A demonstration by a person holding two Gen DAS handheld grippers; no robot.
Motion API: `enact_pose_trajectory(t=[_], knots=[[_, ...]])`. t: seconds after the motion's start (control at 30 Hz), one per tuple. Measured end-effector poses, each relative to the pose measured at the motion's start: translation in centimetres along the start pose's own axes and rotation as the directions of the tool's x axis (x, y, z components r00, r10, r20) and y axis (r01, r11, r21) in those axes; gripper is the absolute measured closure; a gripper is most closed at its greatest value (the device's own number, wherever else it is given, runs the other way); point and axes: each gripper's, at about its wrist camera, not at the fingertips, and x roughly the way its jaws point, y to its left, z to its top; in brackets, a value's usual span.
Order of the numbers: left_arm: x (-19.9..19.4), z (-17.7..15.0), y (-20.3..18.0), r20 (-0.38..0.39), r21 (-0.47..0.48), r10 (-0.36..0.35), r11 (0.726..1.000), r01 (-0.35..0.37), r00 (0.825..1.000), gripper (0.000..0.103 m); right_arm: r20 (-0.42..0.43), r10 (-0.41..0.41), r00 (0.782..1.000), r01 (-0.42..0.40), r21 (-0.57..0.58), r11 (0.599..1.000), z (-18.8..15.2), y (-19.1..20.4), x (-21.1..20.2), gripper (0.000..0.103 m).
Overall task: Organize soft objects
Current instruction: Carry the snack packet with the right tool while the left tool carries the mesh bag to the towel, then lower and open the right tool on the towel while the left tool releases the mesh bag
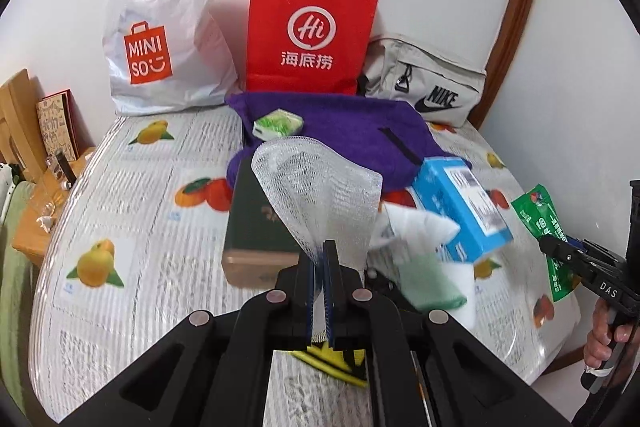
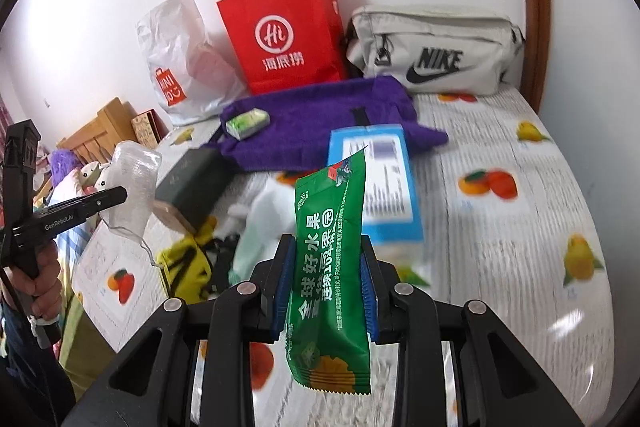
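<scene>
While the left claw (image 1: 325, 255) pinches a white mesh net (image 1: 316, 187) tight above the bed (image 1: 132, 267), the right claw (image 2: 326, 267) grips a green snack packet (image 2: 330, 267) upright. Beneath them lie a purple towel (image 1: 352, 131), blue box (image 1: 460, 203) and dark box (image 1: 260, 219); a red bag (image 1: 308, 31) stands against the wall.

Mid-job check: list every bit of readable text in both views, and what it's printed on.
"MINI SO": white plastic bag
"Hi 海底捞": red paper bag
"NIKE": grey pouch
"全球好水果": green packet, held by right gripper
"GenRobot.AI": left gripper
"DAS": right gripper's side
Blue box label: blurred.
</scene>
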Motion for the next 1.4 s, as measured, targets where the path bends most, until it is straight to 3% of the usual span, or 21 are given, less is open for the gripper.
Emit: enact_pose_trajectory(t=[0.3, 0.77, 1.2, 1.4], knots=[[1.6, 4.0, -0.3, 0.013, 0.003, 0.024, 1.0, -0.024, 1.0, 0.098, 0.027, 0.049, 0.998, -0.048, -0.015, 0.999, 6.1, 0.9, 2.8, 0.073], [6.3, 9.1, 1.3, 0.007, -0.069, 0.041, 0.997, -0.04, 0.999, 0.098, 0.0, 0.072, 0.997, -0.072, -0.019, 0.997, 13.0, -0.1, 9.6, 0.073], [12.1, 13.6, 1.8, -0.021, -0.087, 0.002, 0.996, -0.004, 1.0, 0.098, -0.052, 0.057, 0.997, -0.057, 0.01, 0.998, 16.9, -2.4, 16.9, 0.073], [15.9, 14.2, 1.7, -0.074, -0.098, -0.005, 0.995, -0.002, 0.997, 0.098, -0.116, 0.053, 0.992, -0.053, 0.004, 0.999, 17.2, -2.8, 20.4, 0.073]])
